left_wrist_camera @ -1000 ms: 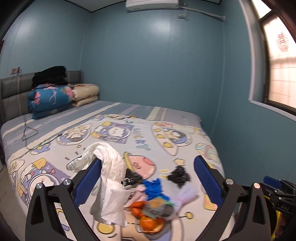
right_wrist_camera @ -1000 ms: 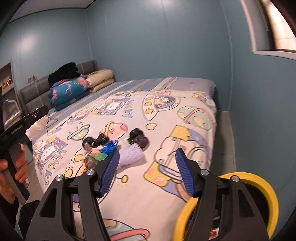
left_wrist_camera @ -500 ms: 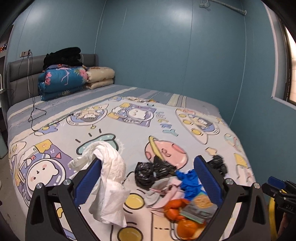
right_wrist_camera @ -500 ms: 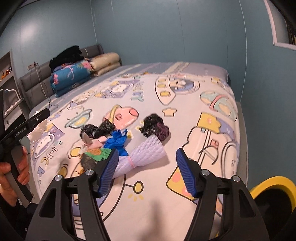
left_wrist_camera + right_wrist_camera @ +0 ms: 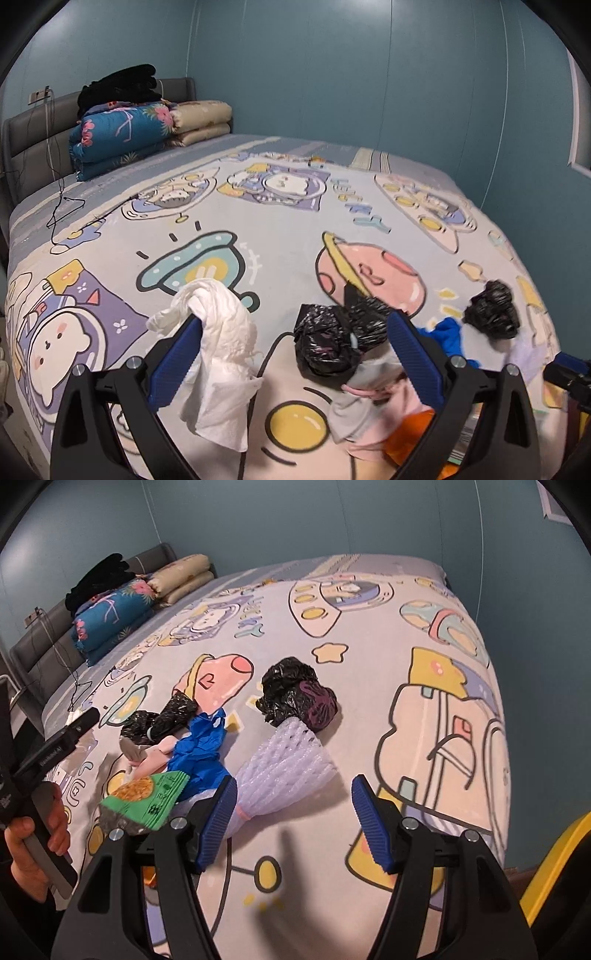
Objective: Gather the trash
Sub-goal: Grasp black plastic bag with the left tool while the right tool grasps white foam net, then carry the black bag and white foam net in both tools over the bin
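A pile of trash lies on the cartoon bedsheet (image 5: 258,206). In the left wrist view my left gripper (image 5: 295,358) is open, with a crumpled white tissue (image 5: 221,354) draped over its left finger; a black plastic bag (image 5: 336,339) lies between the fingers on the bed, and a second black bag (image 5: 491,314) lies to the right. In the right wrist view my right gripper (image 5: 295,823) is open and empty above a white foam net (image 5: 284,771), beside a blue wrapper (image 5: 201,749), a green snack packet (image 5: 147,801) and a black bag (image 5: 295,694).
Folded quilts and pillows (image 5: 147,133) are stacked at the headboard. A black cable (image 5: 62,218) trails over the sheet's far left. A yellow bin rim (image 5: 554,864) shows at the right edge of the right wrist view. Blue walls surround the bed.
Both grippers have moved forward and down towards the trash pile, which now looks larger. The tissue still hangs on the left finger. Both jaws stay open.
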{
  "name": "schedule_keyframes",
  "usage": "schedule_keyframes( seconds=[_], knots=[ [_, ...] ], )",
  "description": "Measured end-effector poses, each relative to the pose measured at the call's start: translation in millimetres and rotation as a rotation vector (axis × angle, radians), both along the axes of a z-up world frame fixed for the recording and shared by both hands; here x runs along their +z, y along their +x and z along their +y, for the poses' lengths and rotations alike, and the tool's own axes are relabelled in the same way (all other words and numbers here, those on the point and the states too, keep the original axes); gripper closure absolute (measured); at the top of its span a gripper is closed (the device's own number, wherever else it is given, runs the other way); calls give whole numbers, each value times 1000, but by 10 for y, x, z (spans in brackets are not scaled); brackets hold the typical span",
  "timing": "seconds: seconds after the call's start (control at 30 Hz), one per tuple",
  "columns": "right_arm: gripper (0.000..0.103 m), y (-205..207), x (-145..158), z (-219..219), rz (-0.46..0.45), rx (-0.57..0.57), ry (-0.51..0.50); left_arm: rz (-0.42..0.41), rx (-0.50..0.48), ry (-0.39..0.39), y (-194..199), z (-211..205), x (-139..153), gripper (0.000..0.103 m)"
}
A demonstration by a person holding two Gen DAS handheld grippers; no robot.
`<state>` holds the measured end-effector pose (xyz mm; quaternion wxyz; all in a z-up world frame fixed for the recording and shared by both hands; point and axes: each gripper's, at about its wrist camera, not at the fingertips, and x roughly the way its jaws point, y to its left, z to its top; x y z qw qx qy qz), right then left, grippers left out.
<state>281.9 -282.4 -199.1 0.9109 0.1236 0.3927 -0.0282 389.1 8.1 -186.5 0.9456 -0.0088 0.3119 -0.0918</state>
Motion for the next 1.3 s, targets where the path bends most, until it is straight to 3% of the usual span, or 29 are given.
schedule_keyframes(
  seconds=[0.37, 0.43, 0.57, 0.6, 0.67, 0.9, 1.03, 1.3],
  knots=[
    [42, 314, -157, 122, 66, -5, 5, 171, -60, -1, 572, -71, -380, 12],
    [42, 365, -204, 116, 83, -9, 9, 206, -91, -4, 650, -129, -463, 22],
    [43, 429, -270, 146, 106, -16, 0, 245, -124, -17, 765, -202, -576, 26],
    [43, 444, -282, 165, 108, -15, -5, 256, -136, -31, 798, -219, -591, 32],
    [44, 458, -301, 206, 114, -11, -15, 273, -140, -42, 845, -253, -624, 36],
    [45, 506, -357, 243, 156, -14, -43, 288, -151, -1, 889, -358, -683, 69],
    [52, 480, -343, 289, 158, -11, -66, 279, -149, 0, 881, -352, -667, 82],
    [81, 410, -217, 315, 136, 0, -64, 257, -146, -36, 786, -234, -572, 87]
  ],
)
